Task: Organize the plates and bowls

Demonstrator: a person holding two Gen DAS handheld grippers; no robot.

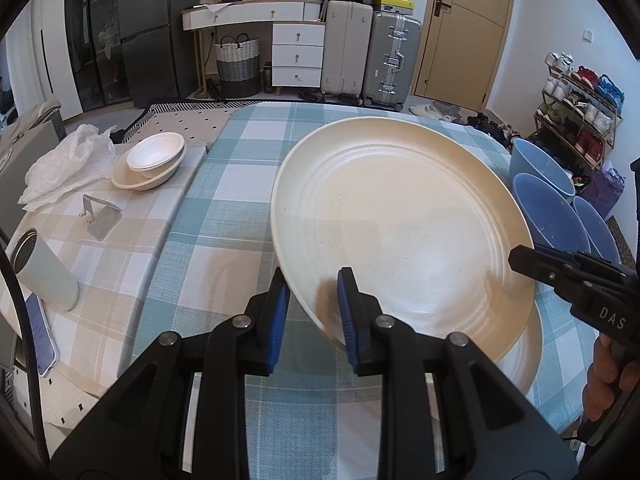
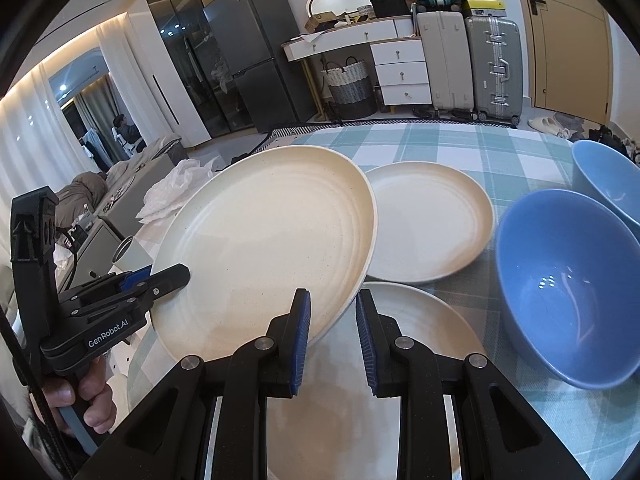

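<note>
- Plates and bowls share the checked tabletop [image 2: 460, 140]; a large cream plate [image 1: 400, 224] is raised and tilted above a second plate [image 2: 400, 360], probably for stacking.
- Left gripper [image 1: 314, 312] has its fingers clenched on the raised plate's rim at 7 o'clock, carrying it.
- Right gripper [image 2: 332, 336] sits released, fingers apart at the plate's near edge, gripping nothing.
- A third plate [image 2: 432, 220] lies at 1 o'clock.
- Blue bowls [image 2: 568, 280] at 3 o'clock look empty.
</note>
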